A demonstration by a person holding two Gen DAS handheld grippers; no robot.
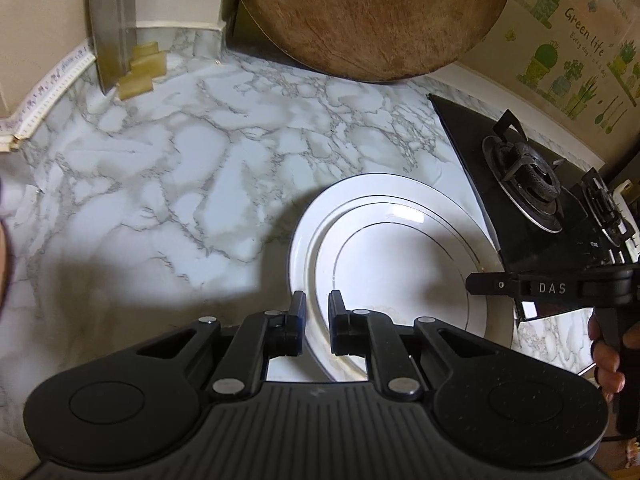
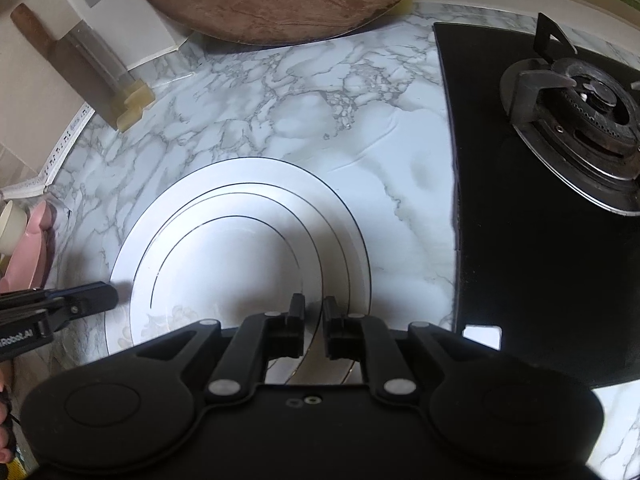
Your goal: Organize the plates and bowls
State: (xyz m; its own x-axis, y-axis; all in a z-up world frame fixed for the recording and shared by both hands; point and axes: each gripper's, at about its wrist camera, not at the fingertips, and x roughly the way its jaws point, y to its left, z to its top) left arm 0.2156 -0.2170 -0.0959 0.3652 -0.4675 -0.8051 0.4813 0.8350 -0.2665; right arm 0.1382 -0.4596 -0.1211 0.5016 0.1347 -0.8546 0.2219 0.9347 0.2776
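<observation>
Plates [image 1: 400, 248] sit nested on the marble counter [image 1: 160, 184], a smaller white one inside a larger. Left gripper [image 1: 317, 324] is clenched on the near-left rim of the inner plate. Right gripper [image 2: 313, 328] pinches the plates' near-right rim. Behind, a round wooden board [image 1: 368, 12] leans on the wall; the black stove [image 2: 540, 200] lies just right.
</observation>
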